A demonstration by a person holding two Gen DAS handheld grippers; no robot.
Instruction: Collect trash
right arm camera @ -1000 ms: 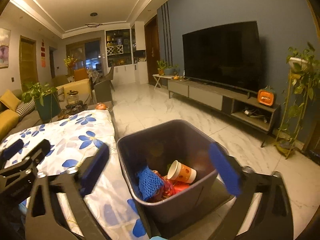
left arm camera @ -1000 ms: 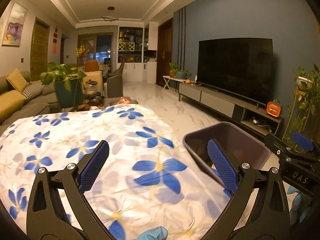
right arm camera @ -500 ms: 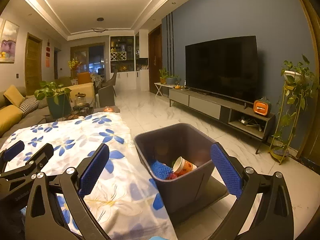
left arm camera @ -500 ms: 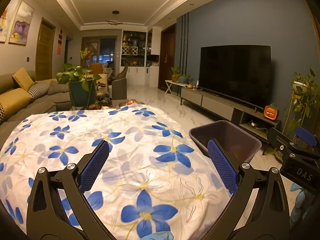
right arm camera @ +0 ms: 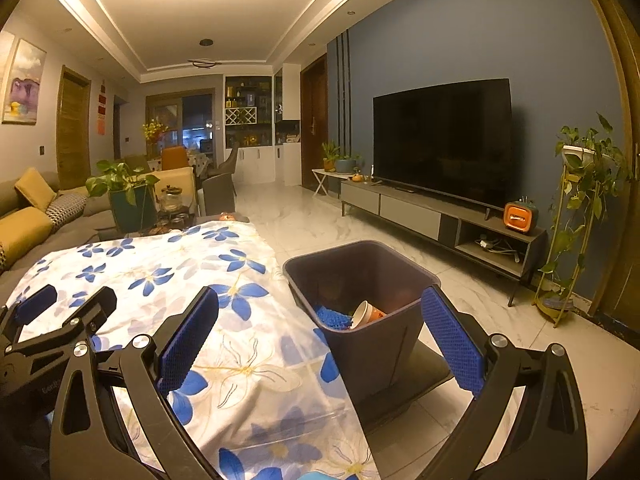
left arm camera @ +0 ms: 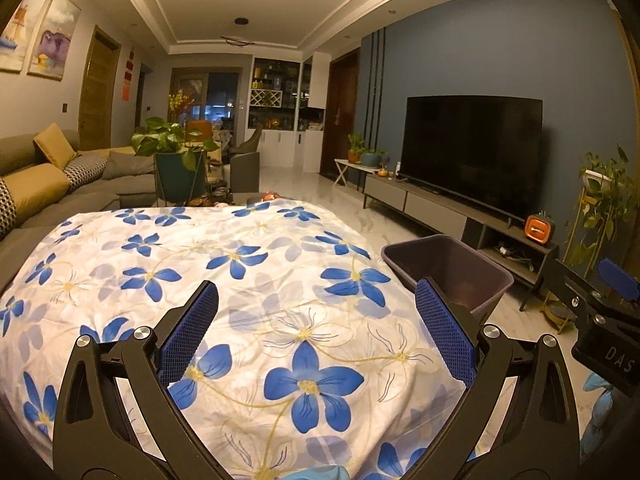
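Bin [right arm camera: 372, 344] holds cup [right arm camera: 366, 314], blue mesh [right arm camera: 330, 316]; both tongs [left arm camera: 316, 328] [right arm camera: 320, 332] gape, empty.

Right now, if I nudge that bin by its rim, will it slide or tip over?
Probably tip before it slides: the bin tapers to a narrower base, so a rim push acts high above a small footing. It looks light, holding only a paper cup and blue mesh. The glossy floor may let it skid.

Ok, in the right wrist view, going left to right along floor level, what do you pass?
Sofa → potted plant in a teal pot → floral tablecloth → grey trash bin holding a paper cup → TV console → orange radio → plant stand.
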